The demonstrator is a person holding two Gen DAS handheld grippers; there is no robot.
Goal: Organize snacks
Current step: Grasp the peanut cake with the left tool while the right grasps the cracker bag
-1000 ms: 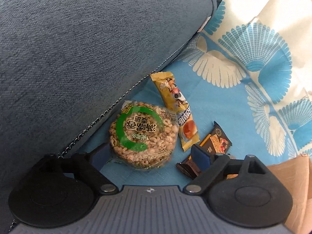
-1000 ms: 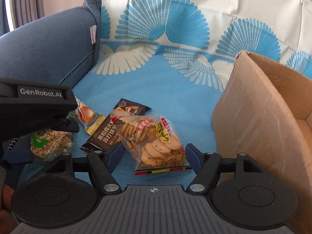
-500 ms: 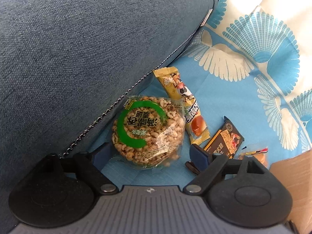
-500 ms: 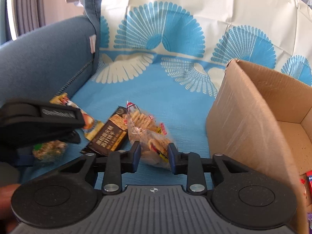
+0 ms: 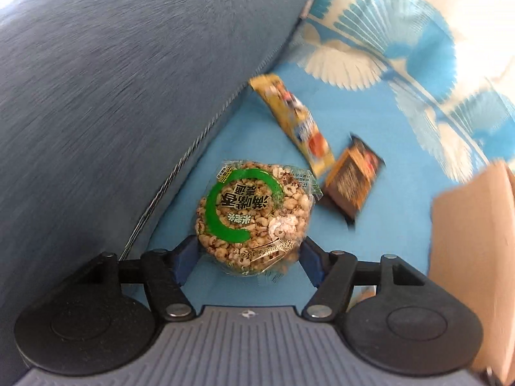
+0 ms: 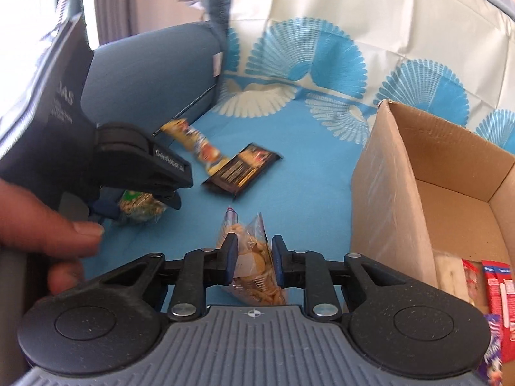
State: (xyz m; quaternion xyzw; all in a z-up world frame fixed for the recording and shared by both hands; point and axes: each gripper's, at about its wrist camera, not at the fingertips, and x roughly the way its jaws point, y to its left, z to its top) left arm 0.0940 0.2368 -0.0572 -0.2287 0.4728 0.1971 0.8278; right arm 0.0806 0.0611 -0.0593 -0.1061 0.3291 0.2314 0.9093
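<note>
**Two snacks held, and the box is on the right**

The right gripper is squeezed tight on a clear bag of cookies. Its jaws have just been closing, and the bag is pinched between them. The bag stands on its edge and looks lifted off the blue cloth.

The left gripper has a round puffed-rice cake between its blue fingers. Its jaws have just been closing too, and both fingers seem to press the sides of the wrapper. A hand holds this gripper's handle.

The cardboard box is open at the top. It sits just to the right of the cookie bag. Some red snack packs already lie inside it. So the right gripper is the nearer one to the box. I think it only needs to go up over the box wall and to the right. The rice cake is farther away, on the left beside the blue cushion, so it has a longer trip.

Two snacks are not held. A yellow bar and a dark packet lie flat on the cloth, touching or nearly so. Both long sides point slantwise, away from the box.
</note>
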